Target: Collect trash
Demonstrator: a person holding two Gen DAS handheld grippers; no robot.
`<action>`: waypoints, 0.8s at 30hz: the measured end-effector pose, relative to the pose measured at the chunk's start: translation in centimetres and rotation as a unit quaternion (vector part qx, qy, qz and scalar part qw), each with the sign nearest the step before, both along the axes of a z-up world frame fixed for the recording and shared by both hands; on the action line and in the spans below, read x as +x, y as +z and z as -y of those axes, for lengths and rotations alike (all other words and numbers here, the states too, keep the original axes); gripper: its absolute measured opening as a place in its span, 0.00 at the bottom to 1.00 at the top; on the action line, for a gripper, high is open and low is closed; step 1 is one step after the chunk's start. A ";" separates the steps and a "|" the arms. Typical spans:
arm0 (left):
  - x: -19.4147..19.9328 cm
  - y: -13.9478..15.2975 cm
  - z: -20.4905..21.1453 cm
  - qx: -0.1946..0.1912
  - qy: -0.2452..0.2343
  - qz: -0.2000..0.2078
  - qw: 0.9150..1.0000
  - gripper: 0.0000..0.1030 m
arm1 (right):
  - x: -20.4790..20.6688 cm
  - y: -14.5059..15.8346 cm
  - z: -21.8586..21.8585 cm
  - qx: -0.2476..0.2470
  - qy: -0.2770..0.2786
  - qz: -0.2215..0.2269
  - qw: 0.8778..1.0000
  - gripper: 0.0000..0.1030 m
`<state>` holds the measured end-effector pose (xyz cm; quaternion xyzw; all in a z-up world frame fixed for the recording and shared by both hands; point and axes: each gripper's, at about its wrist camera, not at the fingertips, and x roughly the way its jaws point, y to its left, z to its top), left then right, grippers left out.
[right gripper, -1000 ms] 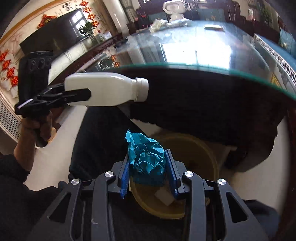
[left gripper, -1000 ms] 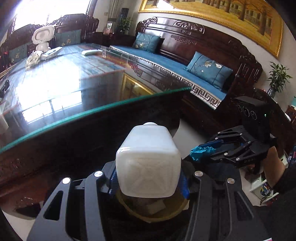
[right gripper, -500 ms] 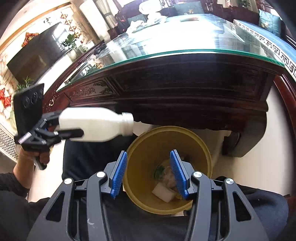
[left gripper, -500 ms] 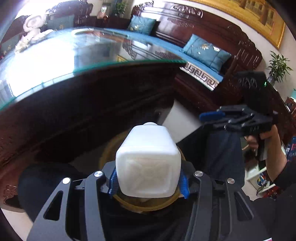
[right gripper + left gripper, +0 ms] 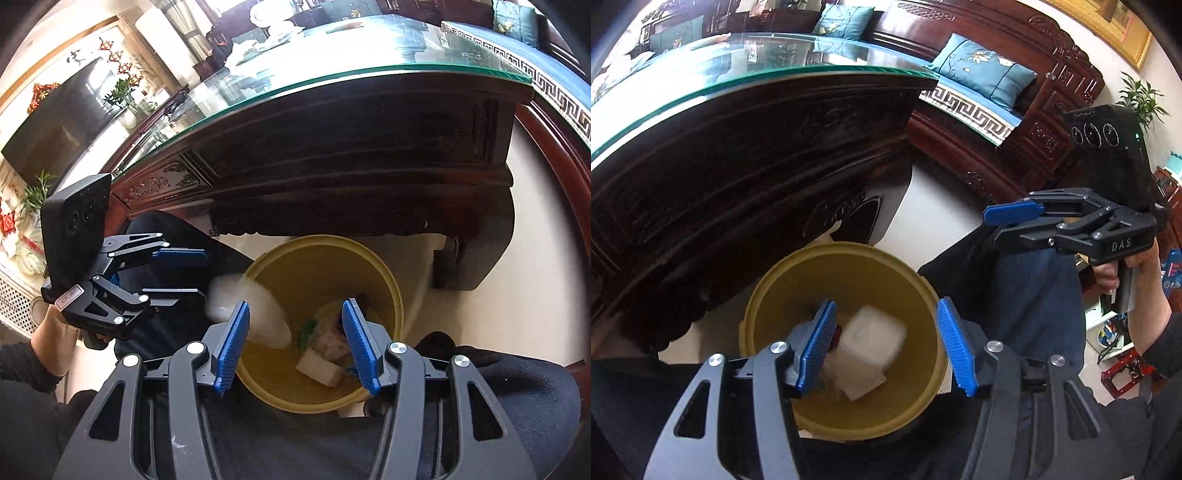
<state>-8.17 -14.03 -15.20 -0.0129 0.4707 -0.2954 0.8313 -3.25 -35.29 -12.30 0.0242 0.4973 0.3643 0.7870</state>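
Bottle (image 5: 870, 338), one white plastic one, lies inside the single yellow bin (image 5: 846, 266) among paper scraps. Left gripper (image 5: 886, 345) gapes wide above it, empty; right gripper (image 5: 293, 341) likewise spread, empty, farther right.

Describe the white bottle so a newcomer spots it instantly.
Start at the dark carved table with its glass top; below its edge stands a yellow trash bin. The white plastic bottle is inside it, the largest, squarish pale item among the smaller scraps.
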 end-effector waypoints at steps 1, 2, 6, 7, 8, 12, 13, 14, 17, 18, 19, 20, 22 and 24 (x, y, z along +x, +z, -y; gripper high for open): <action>0.1 0.1 0.0 0.000 0.001 0.001 1.000 0.55 | 0.1 0.0 -0.1 0.001 0.000 0.000 1.000 0.50; 0.1 0.1 -0.1 0.001 0.003 0.002 1.000 0.55 | 0.1 0.0 -0.2 0.001 0.002 0.000 1.000 0.50; 0.2 0.5 -0.5 -0.002 0.013 0.008 1.000 0.55 | 0.1 0.0 -0.7 0.000 0.011 0.001 1.000 0.50; 0.1 0.7 -0.7 -0.003 0.016 0.009 1.000 0.55 | 0.1 0.1 -0.8 0.000 0.014 0.001 1.000 0.50; 0.1 0.9 -0.8 -0.005 0.018 0.010 1.000 0.55 | 0.1 0.2 -1.0 0.000 0.016 0.002 1.000 0.50; 0.0 1.5 -1.5 -0.006 0.027 0.017 0.999 0.55 | 0.2 0.5 -1.6 -0.001 0.022 0.007 1.000 0.50; 0.0 1.7 -1.7 -0.005 0.029 0.020 0.999 0.55 | 0.2 0.6 -1.7 -0.001 0.023 0.008 1.000 0.50; 0.0 1.9 -1.9 -0.005 0.032 0.023 0.999 0.55 | 0.2 0.7 -1.9 -0.001 0.025 0.008 1.000 0.50; 0.0 2.4 -2.6 -0.008 0.040 0.031 0.999 0.55 | 0.2 0.9 -2.4 -0.002 0.031 0.011 0.999 0.50; 0.0 2.6 -2.7 -0.011 0.043 0.032 0.999 0.55 | 0.1 1.0 -2.6 -0.002 0.032 0.013 0.999 0.50; 0.1 2.8 -3.0 -0.014 0.047 0.033 0.998 0.55 | 0.1 1.1 -2.8 -0.002 0.034 0.014 0.999 0.50; 0.0 3.0 -3.3 -0.016 0.053 0.036 0.998 0.55 | 0.1 1.3 -3.0 -0.001 0.036 0.015 0.999 0.50; 0.0 3.5 -4.0 -0.020 0.067 0.041 0.997 0.56 | 0.2 1.6 -3.3 0.002 0.038 0.019 0.999 0.50; 0.0 4.1 -4.8 -0.022 0.081 0.048 0.995 0.57 | 0.3 2.1 -3.8 0.003 0.043 0.025 0.999 0.50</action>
